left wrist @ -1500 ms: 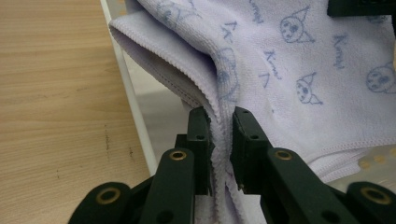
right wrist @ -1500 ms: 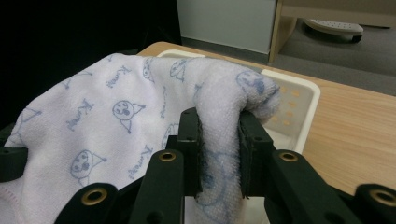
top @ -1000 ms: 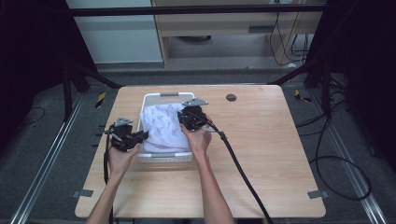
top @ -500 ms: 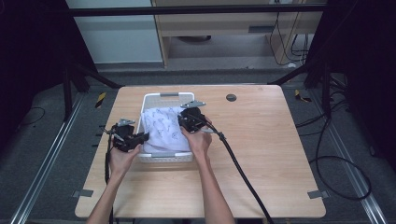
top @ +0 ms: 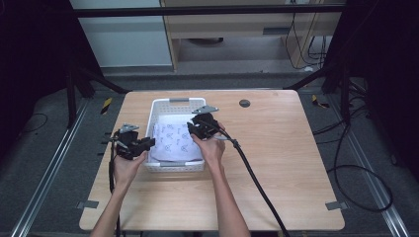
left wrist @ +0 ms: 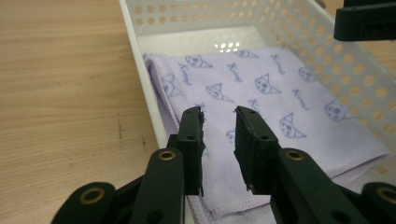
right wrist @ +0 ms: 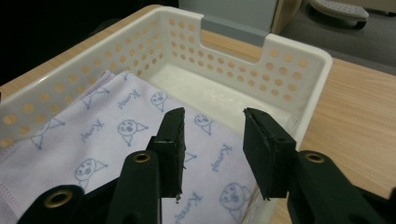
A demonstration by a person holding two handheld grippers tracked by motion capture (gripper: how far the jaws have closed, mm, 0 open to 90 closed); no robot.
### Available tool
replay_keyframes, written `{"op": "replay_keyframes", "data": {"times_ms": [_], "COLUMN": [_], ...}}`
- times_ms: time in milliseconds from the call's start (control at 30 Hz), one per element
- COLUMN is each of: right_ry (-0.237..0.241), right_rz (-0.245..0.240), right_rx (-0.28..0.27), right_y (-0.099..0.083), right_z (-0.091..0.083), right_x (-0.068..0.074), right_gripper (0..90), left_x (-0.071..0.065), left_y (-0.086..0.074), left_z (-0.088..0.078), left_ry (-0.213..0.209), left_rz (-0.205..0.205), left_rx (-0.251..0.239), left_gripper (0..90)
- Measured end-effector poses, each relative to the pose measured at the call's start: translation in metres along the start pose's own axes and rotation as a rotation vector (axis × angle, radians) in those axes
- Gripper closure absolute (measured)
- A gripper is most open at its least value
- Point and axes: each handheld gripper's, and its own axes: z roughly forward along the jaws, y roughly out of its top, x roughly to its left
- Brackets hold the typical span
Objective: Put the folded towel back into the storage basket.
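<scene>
Left gripper (top: 132,143) sits at the near-left corner of the white perforated basket (top: 170,104), its jaws parted by a narrow gap with nothing between them, and in the left gripper view (left wrist: 219,140) they hang just over the near edge of the folded cloth (left wrist: 261,93). Right gripper (top: 202,126) hovers over the basket's right side, jaws spread a bit wider and likewise empty; the right gripper view (right wrist: 212,144) looks past them onto the cloth (right wrist: 116,135) and the bare basket floor beyond it. The cloth (top: 175,140) is pale lilac, printed with little cat faces and script, and it lies flat in the near half of the basket, its edge against the left wall. The basket's far wall (right wrist: 233,46) has a cut-out handle with a grey strip.

Now the surface: a light wooden table (top: 291,163) with rounded corners, a dark round grommet (top: 244,103) set into it near the far edge, right of the basket. A thick black cable (top: 257,182) trails from the right gripper toward the near edge. The table stands on grey floor between 2 metal rails (top: 47,182). Loose cables (top: 360,168) loop on the floor at the right, and a pale cabinet (top: 123,34) and a wooden desk (top: 237,24) stand beyond the table.
</scene>
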Motion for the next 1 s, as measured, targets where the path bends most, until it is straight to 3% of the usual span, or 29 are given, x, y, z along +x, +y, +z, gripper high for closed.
{"op": "replay_keyframes", "data": {"times_ms": [267,467,633,900,1000], "right_ry": [0.011,0.024,0.022,0.038,0.040], "right_rz": [0.000,0.033,0.030,0.068,0.076], "right_rx": [-0.038,-0.080,-0.101,-0.113,-0.116], "right_y": [0.004,0.004,-0.002,-0.024,-0.030], "right_z": [-0.015,-0.037,-0.050,-0.080,-0.087], "right_x": [-0.004,-0.012,-0.020,-0.040,-0.045], "right_gripper": [49.6,37.9,33.8,28.1,26.3], "left_x": [0.000,-0.002,-0.007,-0.021,-0.022], "left_y": [0.004,0.006,0.006,0.005,0.005], "left_z": [-0.010,-0.015,-0.016,-0.022,-0.024], "left_ry": [-0.003,-0.006,-0.006,-0.018,-0.022], "left_rz": [0.015,0.035,0.050,0.112,0.117], "left_rx": [-0.059,-0.094,-0.102,-0.124,-0.129], "left_gripper": [64.1,57.3,51.5,42.1,39.7]}}
